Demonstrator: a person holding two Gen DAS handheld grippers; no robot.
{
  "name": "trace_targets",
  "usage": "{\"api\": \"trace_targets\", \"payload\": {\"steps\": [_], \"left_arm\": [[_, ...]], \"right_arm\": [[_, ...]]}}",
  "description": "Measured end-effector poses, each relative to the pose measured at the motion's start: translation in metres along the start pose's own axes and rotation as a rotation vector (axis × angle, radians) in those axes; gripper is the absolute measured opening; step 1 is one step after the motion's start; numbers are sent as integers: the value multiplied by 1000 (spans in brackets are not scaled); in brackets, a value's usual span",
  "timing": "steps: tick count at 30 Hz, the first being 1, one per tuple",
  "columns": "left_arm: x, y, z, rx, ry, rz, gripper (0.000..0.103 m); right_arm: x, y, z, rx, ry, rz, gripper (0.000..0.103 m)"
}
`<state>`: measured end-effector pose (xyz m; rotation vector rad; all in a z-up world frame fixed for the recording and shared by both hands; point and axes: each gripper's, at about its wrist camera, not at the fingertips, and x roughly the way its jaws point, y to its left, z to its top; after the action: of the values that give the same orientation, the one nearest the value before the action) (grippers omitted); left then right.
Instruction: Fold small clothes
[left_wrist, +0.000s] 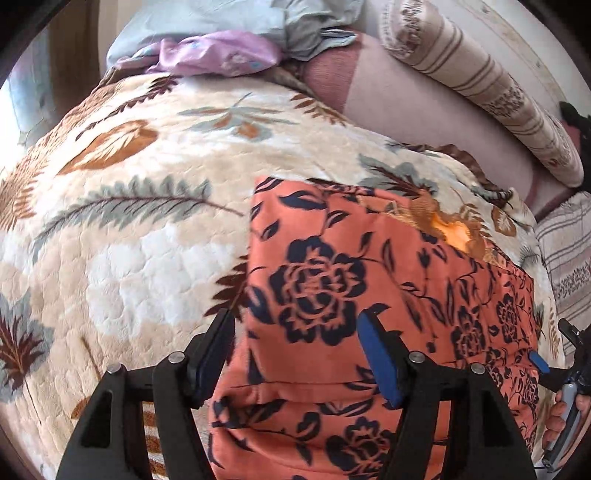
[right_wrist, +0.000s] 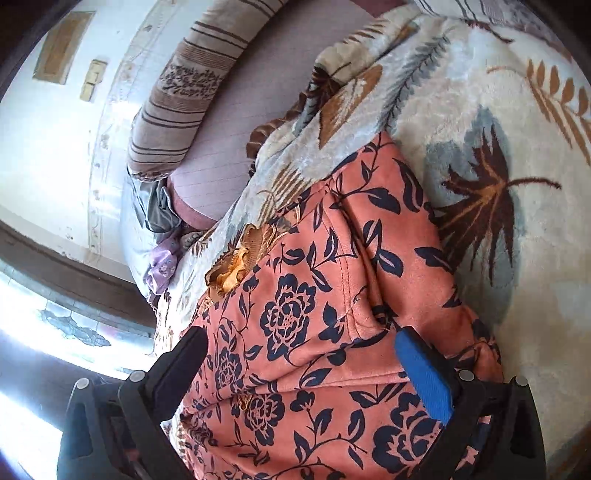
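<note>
An orange garment with a dark blue flower print (left_wrist: 332, 280) lies folded on a cream plush blanket with leaf patterns (left_wrist: 140, 229). My left gripper (left_wrist: 295, 326) hangs just over the garment's near left part. Its jaws are wide apart with cloth below them and nothing pinched. In the right wrist view the same garment (right_wrist: 314, 295) fills the middle, with a seam running down it. My right gripper (right_wrist: 299, 345) stands open above it, holding nothing. Its blue pad (left_wrist: 538, 362) and a person's hand (left_wrist: 557, 417) show at the right edge of the left wrist view.
A striped bolster pillow (left_wrist: 480, 81) lies along the far right on a pink sheet (left_wrist: 417, 110). Pale blue and lilac cloths (left_wrist: 221, 51) are heaped at the far end of the blanket. A wall and a bright window (right_wrist: 55, 295) are at the left in the right wrist view.
</note>
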<state>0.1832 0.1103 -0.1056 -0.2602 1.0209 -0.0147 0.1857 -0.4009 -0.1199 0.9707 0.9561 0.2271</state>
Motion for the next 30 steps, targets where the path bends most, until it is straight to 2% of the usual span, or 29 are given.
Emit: {"api": "trace_targets", "payload": {"steps": [3, 4, 5, 6, 7, 9, 11, 13, 14, 16, 17, 18, 19, 20, 21, 23, 25, 26, 28, 30], "left_arm": [[18, 14, -10, -35, 43, -1, 70], [19, 16, -14, -30, 28, -8, 70], [19, 15, -16, -13, 9, -6, 70], [19, 12, -17, 6, 6, 3, 70], [19, 10, -18, 22, 5, 12, 71], [19, 8, -18, 45, 4, 15, 71], [16, 10, -18, 56, 5, -2, 71], [13, 13, -15, 50, 6, -22, 71], [9, 16, -12, 37, -1, -28, 71], [2, 21, -5, 11, -29, -34, 71], [0, 23, 0, 1, -35, -38, 71], [-1, 23, 6, -7, -40, -45, 71], [-1, 24, 11, -14, -49, -50, 71], [1, 23, 17, -14, -57, -48, 71], [5, 21, 23, -7, -58, -40, 71], [19, 16, 33, 12, -38, -9, 71], [45, 14, 35, 21, 46, 54, 71], [52, 12, 35, 41, 46, 78, 72], [50, 0, 36, 108, 22, 129, 72], [41, -2, 42, 93, -7, 100, 70]], "right_arm": [[9, 1, 6, 62, -5, -66, 98], [10, 5, 8, 62, -8, -93, 95], [14, 11, 12, 48, 1, -120, 67], [21, 16, 15, 40, 29, -147, 14], [23, 23, 17, 25, 31, -186, 6], [12, 49, 15, -87, -44, -261, 6], [-9, 80, 4, -216, -134, -282, 6], [-17, 84, -9, -279, -177, -332, 6], [-10, 74, -14, -293, -160, -387, 10], [18, 34, -17, -258, -37, -492, 22], [20, 18, -19, -212, -26, -446, 27], [10, 17, -19, -209, -71, -390, 28], [4, 18, -17, -199, -73, -390, 30], [-1, 20, -14, -184, -71, -399, 41], [-7, 23, -12, -177, -83, -380, 63], [-25, 35, -10, -193, -159, -366, 76], [-36, 50, -6, -210, -201, -305, 77], [-37, 57, -5, -208, -195, -234, 77], [-24, 69, 7, -210, -128, -97, 78], [2, 73, 21, -194, -63, -13, 78]]}}
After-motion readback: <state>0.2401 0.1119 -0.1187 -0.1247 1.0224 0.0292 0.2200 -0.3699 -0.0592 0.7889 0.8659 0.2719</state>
